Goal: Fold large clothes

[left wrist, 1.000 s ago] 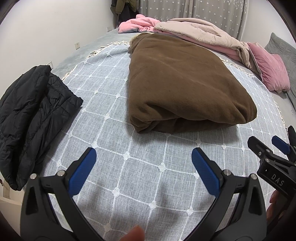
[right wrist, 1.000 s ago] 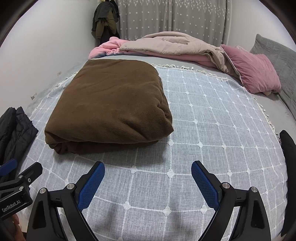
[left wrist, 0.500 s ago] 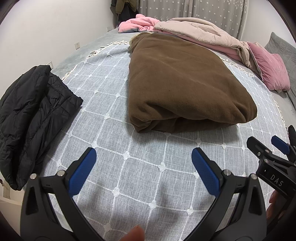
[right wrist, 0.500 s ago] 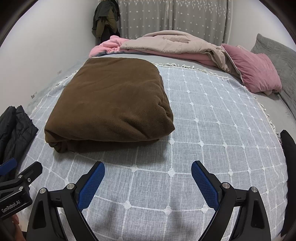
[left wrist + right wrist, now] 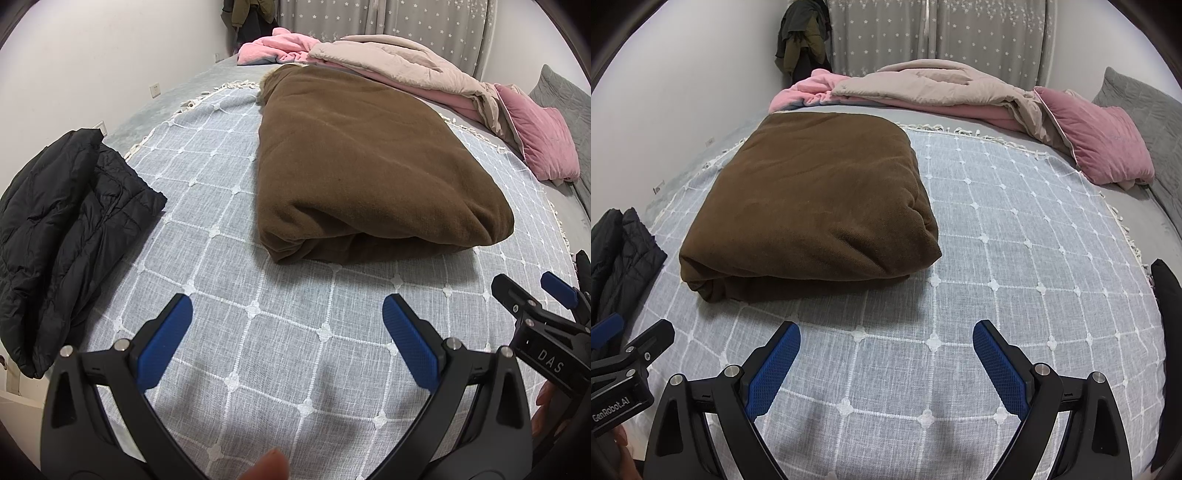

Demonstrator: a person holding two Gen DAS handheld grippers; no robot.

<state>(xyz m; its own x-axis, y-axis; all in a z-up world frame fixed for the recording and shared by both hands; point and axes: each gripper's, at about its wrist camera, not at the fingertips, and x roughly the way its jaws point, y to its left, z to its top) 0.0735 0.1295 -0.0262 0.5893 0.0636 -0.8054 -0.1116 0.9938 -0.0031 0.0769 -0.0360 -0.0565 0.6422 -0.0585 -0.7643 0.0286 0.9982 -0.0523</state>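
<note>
Hovering side by side, left gripper (image 5: pixel 287 319) and right gripper (image 5: pixel 886 344) wide-spread

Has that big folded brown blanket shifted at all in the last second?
No. The folded brown fleece blanket lies on the same squares of the grey checked bedspread.

Grey checked bedspread (image 5: pixel 236 177) w/ white fringe covers the bed. Far end: beige quilt (image 5: pixel 934 86) on a pink blanket (image 5: pixel 809 86), pink pillow (image 5: pixel 1100 140) just right of them, touching. Star-print curtains (image 5: pixel 886 33) behind; dark clothes (image 5: pixel 801 37) hang in corner.
</note>
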